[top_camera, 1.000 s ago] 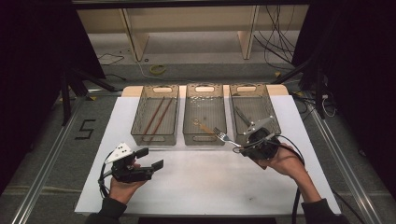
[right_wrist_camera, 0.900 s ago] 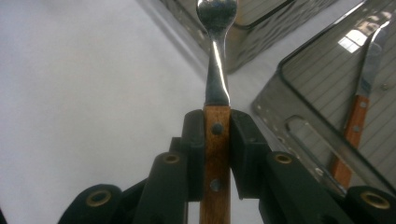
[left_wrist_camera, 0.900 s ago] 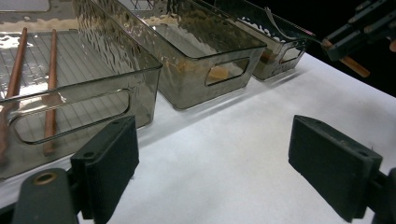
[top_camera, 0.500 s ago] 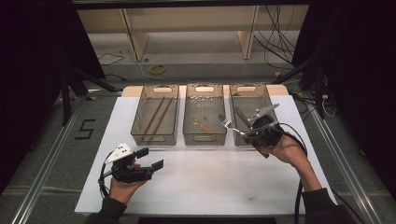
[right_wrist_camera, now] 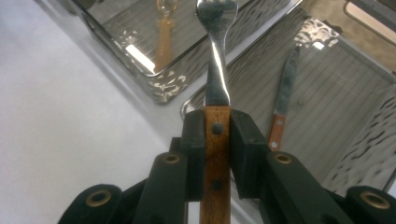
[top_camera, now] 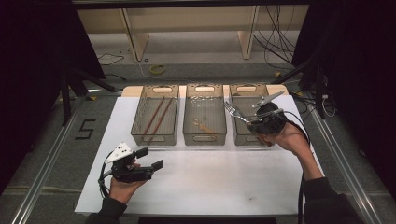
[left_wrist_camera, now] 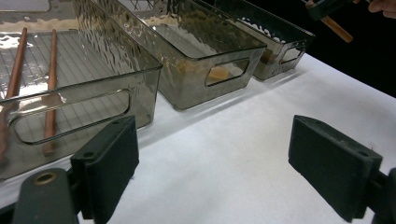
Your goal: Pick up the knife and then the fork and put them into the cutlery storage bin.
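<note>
Wooden-handled fork (right_wrist_camera: 215,121) is sitting clamped between the jaws of the right gripper (top_camera: 261,122), tines pointing away, held in the air over the seam between the middle bin (top_camera: 204,99) and the right bin (top_camera: 239,135) near the far right part of the white table cover (top_camera: 210,182). In the right gripper view the jaws are pinching the wood just below the metal neck. A knife (right_wrist_camera: 282,105) with a matching handle is already lying in the right bin; the chopsticks (top_camera: 156,114) are lying in the left bin (top_camera: 140,122); a small wooden-handled piece (top_camera: 204,126), too small to name, is resting in the middle bin. The left gripper (top_camera: 145,163) is idling over the near left part of the cover, jaws spread wide with nothing between them. Judging by this, sorting is looking well along: no loose cutlery is showing on the cover, and the fork is seeming to be the last item. Left to do: lowering it into a bin and releasing. Which bin, I cannot tell.
</note>
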{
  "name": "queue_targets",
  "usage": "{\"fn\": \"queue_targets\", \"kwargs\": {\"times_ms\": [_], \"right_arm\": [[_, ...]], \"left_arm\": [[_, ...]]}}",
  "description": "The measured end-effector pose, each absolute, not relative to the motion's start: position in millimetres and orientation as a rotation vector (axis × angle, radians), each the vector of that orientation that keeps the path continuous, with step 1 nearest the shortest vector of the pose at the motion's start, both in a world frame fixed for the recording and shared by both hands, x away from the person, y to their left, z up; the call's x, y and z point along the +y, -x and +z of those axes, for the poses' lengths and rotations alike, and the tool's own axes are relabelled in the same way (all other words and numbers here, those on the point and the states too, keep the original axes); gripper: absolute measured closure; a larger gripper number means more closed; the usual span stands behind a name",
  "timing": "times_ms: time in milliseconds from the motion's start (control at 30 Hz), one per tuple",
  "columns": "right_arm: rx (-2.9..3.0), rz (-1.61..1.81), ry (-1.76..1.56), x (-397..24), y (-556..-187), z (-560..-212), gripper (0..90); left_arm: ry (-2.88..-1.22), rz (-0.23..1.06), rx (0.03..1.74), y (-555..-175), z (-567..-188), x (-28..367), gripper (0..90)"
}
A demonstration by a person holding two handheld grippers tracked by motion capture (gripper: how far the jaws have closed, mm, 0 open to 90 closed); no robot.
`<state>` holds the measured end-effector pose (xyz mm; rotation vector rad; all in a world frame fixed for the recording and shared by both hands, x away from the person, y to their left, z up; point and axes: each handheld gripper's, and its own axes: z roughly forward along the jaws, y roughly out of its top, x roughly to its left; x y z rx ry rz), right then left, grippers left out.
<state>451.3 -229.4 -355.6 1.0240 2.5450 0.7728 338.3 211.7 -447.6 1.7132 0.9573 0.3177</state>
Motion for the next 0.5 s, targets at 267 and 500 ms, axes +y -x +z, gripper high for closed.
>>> {"fn": "queue_targets", "kwargs": {"times_ms": [267, 500], "right_arm": [[2.507, 0.782, -1.059, -233.4, -464.6, -348.8, 77.6], [2.478, 0.772, -1.102, -237.4, -475.0, -344.8, 77.6]], "left_arm": [[-1.714, 0.319, 0.957, -338.4, -447.6, 211.6, 15.7], [-1.713, 0.319, 0.956, -338.3, -447.6, 211.6, 15.8]]}}
